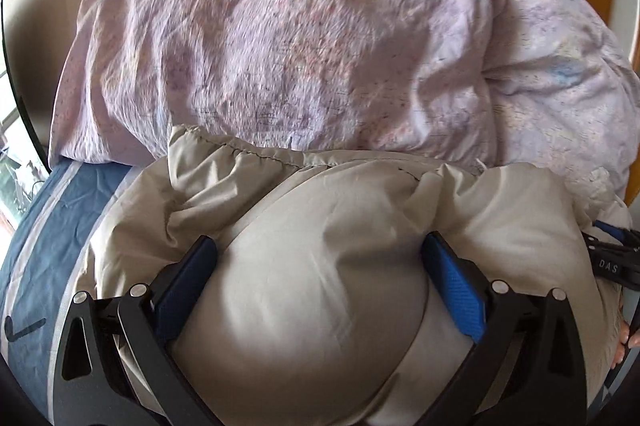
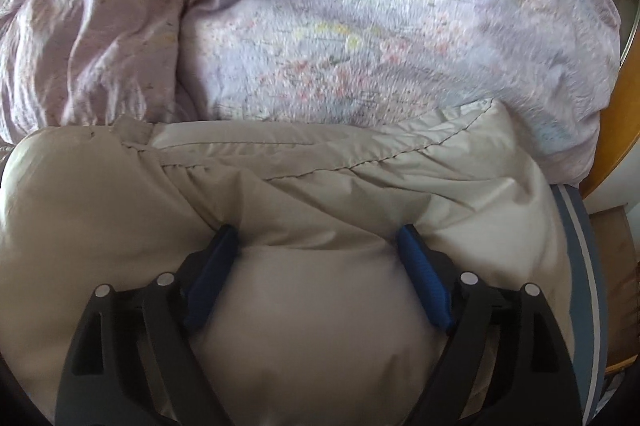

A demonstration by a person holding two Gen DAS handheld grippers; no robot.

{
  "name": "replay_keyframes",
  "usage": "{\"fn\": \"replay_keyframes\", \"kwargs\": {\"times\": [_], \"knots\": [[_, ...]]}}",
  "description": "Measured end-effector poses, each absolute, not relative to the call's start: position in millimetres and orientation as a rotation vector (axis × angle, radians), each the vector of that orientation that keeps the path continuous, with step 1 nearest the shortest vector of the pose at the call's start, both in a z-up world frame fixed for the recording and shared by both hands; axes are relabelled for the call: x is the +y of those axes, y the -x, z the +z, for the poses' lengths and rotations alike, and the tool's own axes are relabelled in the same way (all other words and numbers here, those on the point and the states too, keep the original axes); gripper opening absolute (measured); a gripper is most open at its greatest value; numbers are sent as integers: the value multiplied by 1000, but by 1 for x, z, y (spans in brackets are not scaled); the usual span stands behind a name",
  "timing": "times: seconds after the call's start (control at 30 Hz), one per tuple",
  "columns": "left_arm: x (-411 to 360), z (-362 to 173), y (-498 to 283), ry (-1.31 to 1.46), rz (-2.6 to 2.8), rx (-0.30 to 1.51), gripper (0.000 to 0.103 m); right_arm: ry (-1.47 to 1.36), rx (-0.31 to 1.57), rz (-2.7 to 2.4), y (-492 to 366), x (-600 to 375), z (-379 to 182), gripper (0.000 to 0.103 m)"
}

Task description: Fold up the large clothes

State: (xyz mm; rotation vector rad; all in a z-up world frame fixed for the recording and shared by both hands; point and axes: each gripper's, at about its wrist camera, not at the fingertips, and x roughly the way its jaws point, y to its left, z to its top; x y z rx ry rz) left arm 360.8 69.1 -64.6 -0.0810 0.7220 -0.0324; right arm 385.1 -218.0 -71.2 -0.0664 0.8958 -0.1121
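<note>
Left wrist view: left tongs (image 1: 320, 258) clamped wide on a puffy bulge of the beige padded jacket (image 1: 312, 306), blue pads (image 1: 454, 290) pressing into fabric on both sides. Jacket lies bunched on the bed, over a blue striped sheet (image 1: 48, 226), w/ a lilac printed duvet (image 1: 280, 46) heaped just behind it. Right tongs' tip (image 1: 612, 258) shows at the right edge, touching the jacket.

Right wrist view: right tongs (image 2: 316, 254) set wide, another jacket (image 2: 320, 326) bulge filling the gap, pads (image 2: 424, 278) dug into the fabric. Stitched seam (image 2: 360, 162) runs across ahead. Duvet (image 2: 360, 26) beyond; wooden bed frame (image 2: 612, 146) at right.
</note>
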Motion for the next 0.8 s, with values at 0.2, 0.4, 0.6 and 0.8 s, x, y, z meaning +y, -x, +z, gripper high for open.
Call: {"fn": "replay_keyframes", "kwargs": {"times": [0.2,0.4,0.6,0.8], "knots": [[69,-74,-374,103,-18,734,102,39,901,-112,-396,-224,-83,88],[66,-77,-375,89,4,709,102,31,871,-129,-399,-225,-95,90],[64,-81,-370,75,2,720,102,14,867,-140,-394,-229,-96,91],[74,-67,-340,66,-3,707,102,-119,802,-114,-356,-254,-63,91]]}}
